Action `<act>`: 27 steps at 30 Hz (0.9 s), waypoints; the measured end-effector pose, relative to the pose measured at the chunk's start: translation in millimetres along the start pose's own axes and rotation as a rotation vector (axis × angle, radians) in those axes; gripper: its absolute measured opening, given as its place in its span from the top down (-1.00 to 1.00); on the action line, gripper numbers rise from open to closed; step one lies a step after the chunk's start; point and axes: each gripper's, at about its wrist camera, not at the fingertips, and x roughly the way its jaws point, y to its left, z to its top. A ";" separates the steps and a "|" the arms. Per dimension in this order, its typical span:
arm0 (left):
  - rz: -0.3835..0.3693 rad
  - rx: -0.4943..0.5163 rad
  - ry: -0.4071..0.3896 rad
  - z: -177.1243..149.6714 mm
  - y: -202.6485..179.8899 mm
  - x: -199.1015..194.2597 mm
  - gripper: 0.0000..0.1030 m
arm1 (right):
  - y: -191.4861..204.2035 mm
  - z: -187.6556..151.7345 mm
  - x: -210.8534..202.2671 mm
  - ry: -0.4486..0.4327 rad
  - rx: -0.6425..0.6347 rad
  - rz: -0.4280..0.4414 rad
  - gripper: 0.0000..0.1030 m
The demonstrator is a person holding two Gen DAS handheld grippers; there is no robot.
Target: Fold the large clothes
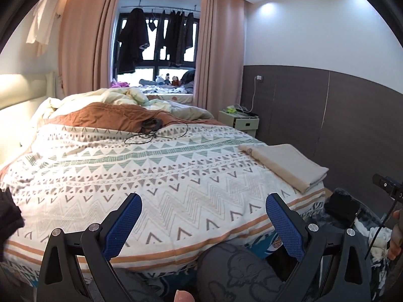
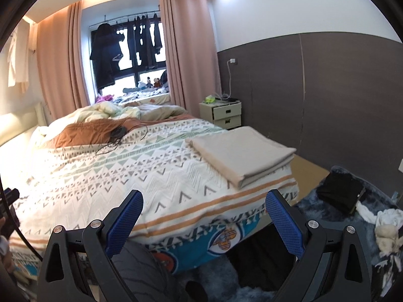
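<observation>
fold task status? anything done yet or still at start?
Done: one beige folded cloth lies squared on the bed's right near corner. In hand: nothing; the left gripper and right gripper are both open over the patterned bedspread. Left: apparently the loose pale clothes heaped on the floor at right, and a dark garment at the bed's left edge. No garment is laid out yet.

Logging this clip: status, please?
Left claw open, empty. Right claw open, empty. Beige cloth folded at bed corner, untouched. Black cable lies mid-bed.
</observation>
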 end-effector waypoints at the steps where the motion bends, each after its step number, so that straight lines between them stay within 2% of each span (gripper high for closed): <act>1: 0.004 -0.002 0.000 -2.0 2.4 -1.8 -0.92 | 1.0 -2.4 3.7 0.011 0.005 0.010 -0.91; 11: 0.008 -0.014 -0.009 -5.0 12.7 -7.7 -0.92 | 6.8 -9.5 16.6 0.042 0.017 0.039 -0.91; 27: -0.012 0.011 -0.015 -5.0 3.1 -6.5 -0.93 | 10.1 -10.3 22.6 0.052 0.033 0.054 -0.91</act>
